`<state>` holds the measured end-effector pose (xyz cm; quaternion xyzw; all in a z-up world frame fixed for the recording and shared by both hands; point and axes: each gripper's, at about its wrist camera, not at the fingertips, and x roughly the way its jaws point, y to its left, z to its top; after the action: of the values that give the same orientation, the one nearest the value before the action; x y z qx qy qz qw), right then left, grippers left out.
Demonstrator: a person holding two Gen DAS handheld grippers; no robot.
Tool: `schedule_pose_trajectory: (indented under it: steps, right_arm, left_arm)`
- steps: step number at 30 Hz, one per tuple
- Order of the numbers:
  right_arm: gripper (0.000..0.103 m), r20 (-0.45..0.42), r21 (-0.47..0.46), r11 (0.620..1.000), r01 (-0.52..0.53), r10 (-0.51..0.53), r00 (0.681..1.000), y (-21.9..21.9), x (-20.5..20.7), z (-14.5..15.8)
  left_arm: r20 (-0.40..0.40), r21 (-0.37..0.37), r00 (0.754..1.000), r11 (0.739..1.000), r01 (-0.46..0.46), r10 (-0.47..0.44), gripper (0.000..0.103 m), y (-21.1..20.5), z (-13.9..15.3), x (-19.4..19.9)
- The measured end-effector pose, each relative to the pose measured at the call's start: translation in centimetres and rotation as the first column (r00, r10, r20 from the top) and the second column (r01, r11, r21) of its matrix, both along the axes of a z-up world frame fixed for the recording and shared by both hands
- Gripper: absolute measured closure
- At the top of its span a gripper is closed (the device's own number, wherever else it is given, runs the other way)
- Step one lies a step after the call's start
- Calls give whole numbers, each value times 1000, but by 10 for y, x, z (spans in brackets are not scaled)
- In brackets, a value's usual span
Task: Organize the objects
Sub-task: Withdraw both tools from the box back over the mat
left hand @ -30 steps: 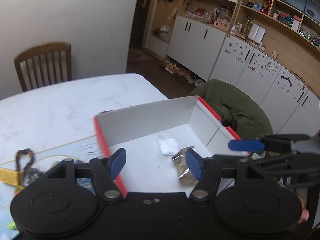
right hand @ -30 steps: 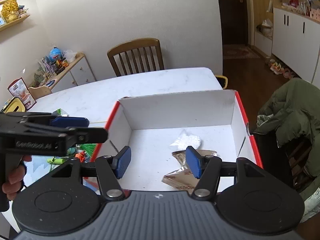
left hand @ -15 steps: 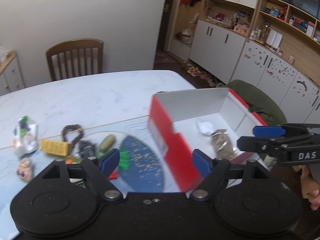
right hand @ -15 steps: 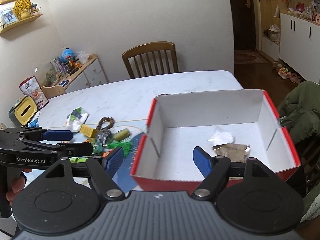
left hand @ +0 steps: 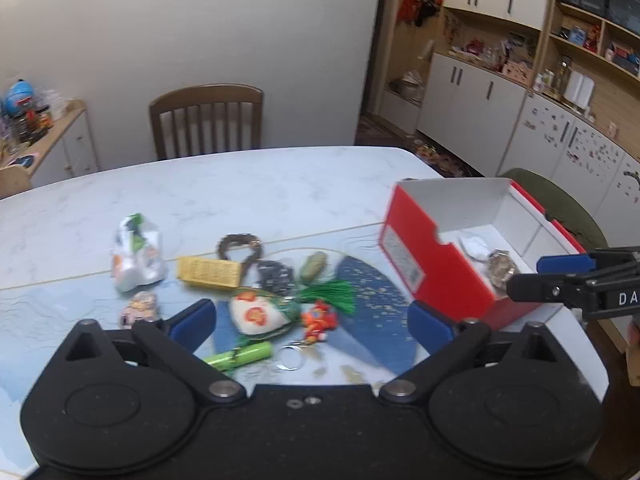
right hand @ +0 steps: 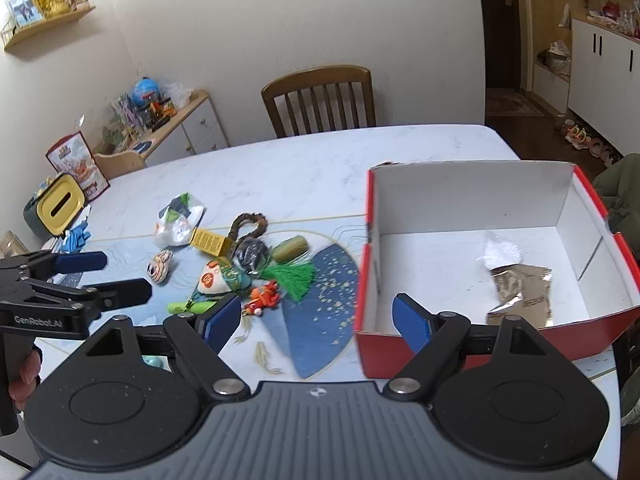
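Two things lie in the box (right hand: 472,200); the toys (right hand: 256,268) at nine o'clock wait (both grippers (left hand: 312,320) (right hand: 316,316) wide open, empty).

Table (right hand: 320,160) looking like glossy white marble, smooth. Box (right hand: 472,196) showing matt white cardboard inside, glossy red outside; inside the box, a crinkled shiny foil packet (right hand: 520,292). Left of the box, a fuzzy green thread tassel (right hand: 292,276) and a glossy yellow paper carton (left hand: 209,272). Chair (right hand: 320,100) behind the table showing varnished wood.
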<state>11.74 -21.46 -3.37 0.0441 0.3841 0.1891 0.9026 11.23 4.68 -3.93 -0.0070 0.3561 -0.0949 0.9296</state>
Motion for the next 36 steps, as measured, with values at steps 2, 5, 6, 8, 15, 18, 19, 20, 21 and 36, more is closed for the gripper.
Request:
schedule_pose_trajectory:
  steps: [2, 5, 6, 8, 15, 18, 19, 20, 21, 36]
  right_arm:
    - [20, -5, -12, 1000, -12, 12, 1000, 12, -1, -2]
    - [20, -18, -21, 1000, -18, 17, 1000, 29, 1, -4]
    - [20, -22, -23, 1000, -18, 18, 1000, 34, 2, -5]
    - [20, -32, -29, 999, -16, 15, 999, 44, 5, -8]
    - [20, -54, -77, 997, -16, 12, 998, 77, 20, -25]
    - [20, -58, -101, 995, -29, 23, 998, 91, 25, -35]
    - [20, -57, -108, 993, -40, 34, 998, 95, 27, -38]
    - [20, -57, -115, 992, -56, 50, 997, 100, 28, -42]
    - [20, -55, -127, 989, -71, 64, 996, 106, 30, -45]
    - [20, -84, -229, 966, -121, 104, 991, 145, 69, -100]
  left_arm:
    - [-11, -8, 1000, 1000, -11, 11, 1, 11, -3, -1]
    - [-21, -6, 999, 999, -31, 31, 0, 24, -9, -3]
    - [-19, -1, 999, 999, -34, 34, 0, 28, -11, -4]
    - [-15, 8, 999, 999, -31, 31, 0, 36, -15, -6]
    - [-60, -7, 997, 999, -41, 41, 0, 67, -34, -13]
    - [-117, -31, 992, 998, -51, 47, 0, 79, -44, -12]
    - [-131, -28, 990, 998, -52, 48, 0, 82, -48, -12]
    - [-142, -24, 989, 998, -55, 51, 0, 84, -53, -13]
    - [-154, -21, 987, 998, -57, 53, 0, 86, -57, -13]
    - [-188, 18, 982, 1000, -6, 10, 1, 81, -107, -15]
